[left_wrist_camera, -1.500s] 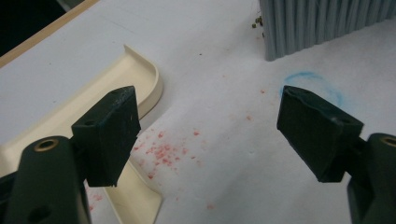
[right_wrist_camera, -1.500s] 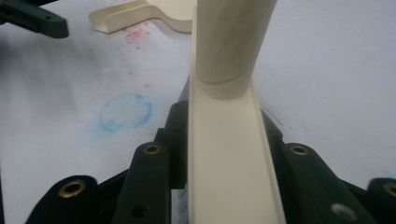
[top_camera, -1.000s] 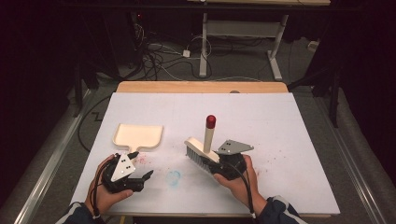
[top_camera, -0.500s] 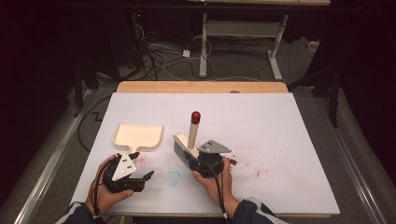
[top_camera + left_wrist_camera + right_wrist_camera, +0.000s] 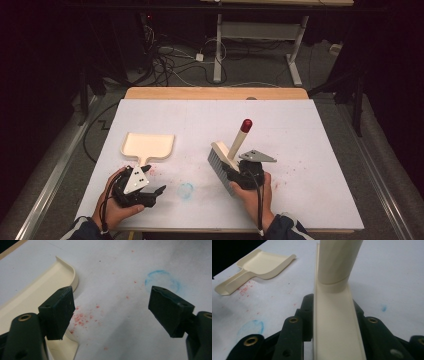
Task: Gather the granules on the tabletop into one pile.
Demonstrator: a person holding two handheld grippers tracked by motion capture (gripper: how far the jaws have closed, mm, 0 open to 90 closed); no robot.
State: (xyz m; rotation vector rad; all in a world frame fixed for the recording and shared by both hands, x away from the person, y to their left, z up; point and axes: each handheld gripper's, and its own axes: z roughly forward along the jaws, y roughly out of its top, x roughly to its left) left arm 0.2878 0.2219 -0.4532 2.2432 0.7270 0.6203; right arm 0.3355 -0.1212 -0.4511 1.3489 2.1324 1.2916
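On the white table sheet [image 5: 300,150], the cream plastic dustpan [image 5: 149,145] lies flat. To its right, well apart, the cream brush with a red-tipped handle [image 5: 226,160] stands tilted, clamped in the right gripper [image 5: 239,175]. Just below the dustpan's handle, the left gripper [image 5: 155,192] rests, jaws wide apart, over red crumbs [image 5: 80,318].

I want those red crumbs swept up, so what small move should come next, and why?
Probably close the left claw on the dustpan handle. Its jaws stand open beside the handle, holding nothing, while the right claw already grips the brush. Red crumbs lie right by the handle, so the pan needs steadying first.
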